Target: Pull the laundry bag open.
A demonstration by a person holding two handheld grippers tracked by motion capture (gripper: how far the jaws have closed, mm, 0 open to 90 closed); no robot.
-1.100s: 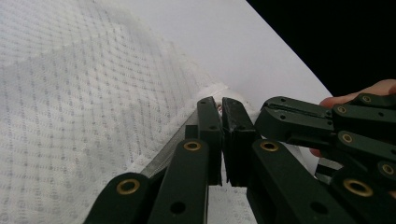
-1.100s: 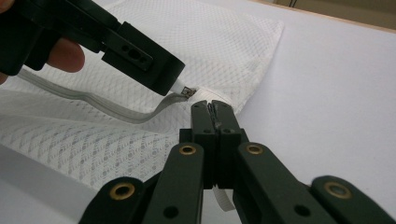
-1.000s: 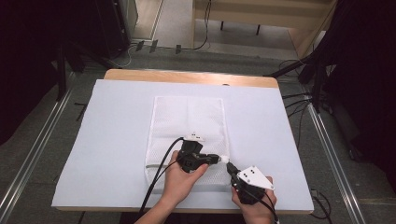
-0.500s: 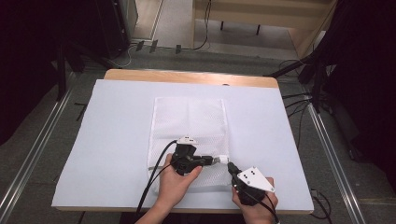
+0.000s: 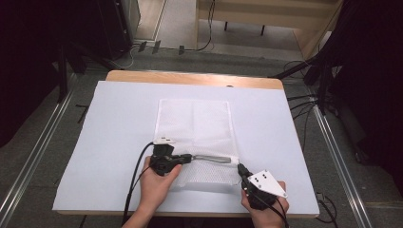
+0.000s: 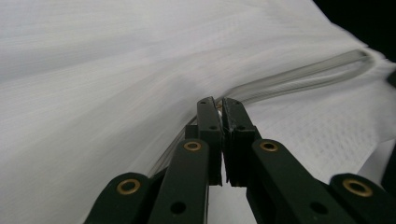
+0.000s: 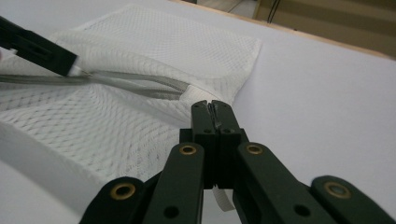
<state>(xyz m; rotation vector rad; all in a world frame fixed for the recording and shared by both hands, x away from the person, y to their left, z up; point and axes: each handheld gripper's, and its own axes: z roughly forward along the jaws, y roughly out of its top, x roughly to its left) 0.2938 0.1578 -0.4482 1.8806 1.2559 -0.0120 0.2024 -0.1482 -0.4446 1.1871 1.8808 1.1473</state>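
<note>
A white mesh bag [image 5: 194,121] lies flat at the middle of the table, with a zipper [image 5: 214,159] running across its near end. My left gripper [image 5: 186,157] points right and is shut on the zipper pull [image 6: 217,105]; the parted zipper [image 6: 299,74] trails away behind it. My right gripper [image 5: 240,167] is at the bag's near right corner, shut on the bag's edge [image 7: 219,195]. In the right gripper view, the mesh bag [image 7: 177,42] spreads ahead and the left gripper's fingers [image 7: 44,50] come in from the upper left at the zipper [image 7: 135,83].
A white sheet [image 5: 119,118] covers the table, and a wooden edge [image 5: 190,78] shows at the far side. Cables [image 5: 135,178] trail from both grippers toward the person. Dark stands and floor cables [image 5: 323,95] surround the table.
My left gripper has slid leftward along the zipper with the pull, and the zipper now lies open over a longer stretch. The right gripper has stayed in place.
</note>
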